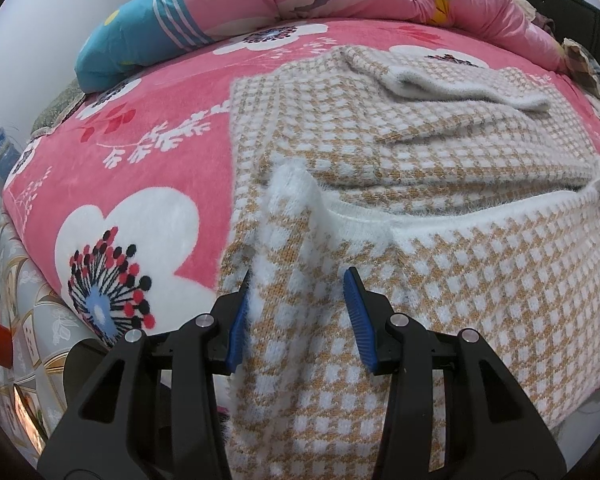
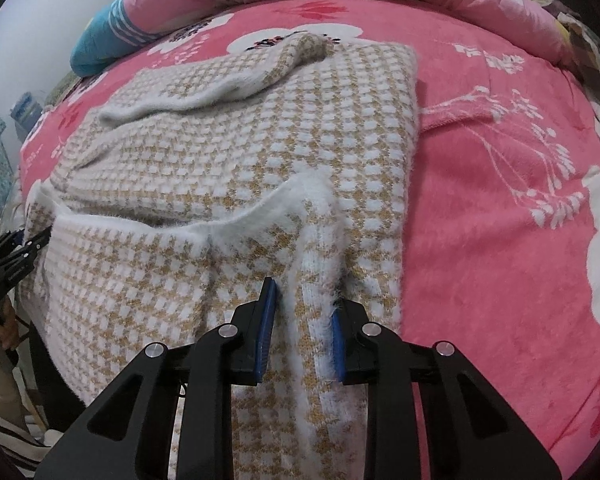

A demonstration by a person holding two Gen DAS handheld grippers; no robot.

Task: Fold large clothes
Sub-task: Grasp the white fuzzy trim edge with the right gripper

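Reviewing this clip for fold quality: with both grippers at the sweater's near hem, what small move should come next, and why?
Probably lift both together and carry the hem toward the far edge. The left gripper and right gripper each have bunched sweater fabric between their pads; its sleeve is already folded in.

No text, label, brand, number or sign can be read in either view.
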